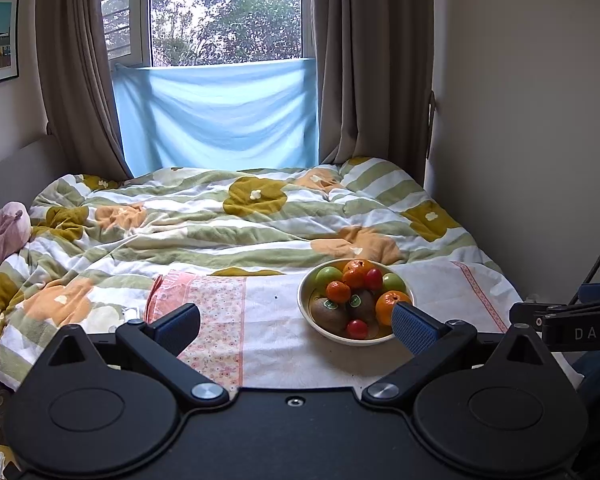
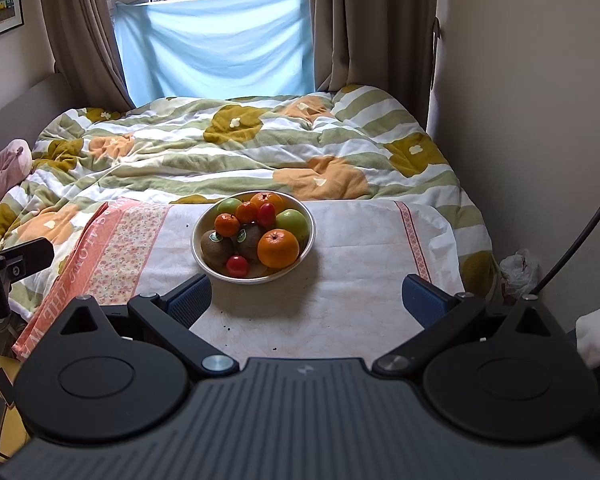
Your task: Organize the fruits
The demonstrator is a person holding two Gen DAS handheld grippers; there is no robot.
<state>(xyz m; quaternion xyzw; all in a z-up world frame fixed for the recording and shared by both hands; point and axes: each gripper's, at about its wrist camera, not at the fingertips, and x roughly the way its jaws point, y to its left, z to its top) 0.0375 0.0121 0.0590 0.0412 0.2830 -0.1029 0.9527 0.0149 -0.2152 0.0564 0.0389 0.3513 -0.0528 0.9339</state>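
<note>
One bowl; two kiwis; two apples.

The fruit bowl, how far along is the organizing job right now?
Done: nothing that shows; every fruit, including the big orange and the kiwis, sits piled in the bowl on the cloth. In hand: nothing; the left gripper and right gripper are both open and empty, short of the bowl. Left: all the sorting.

light: soft daylight from window | sky blown out | edges: fisheye-bent, dark corners
</note>
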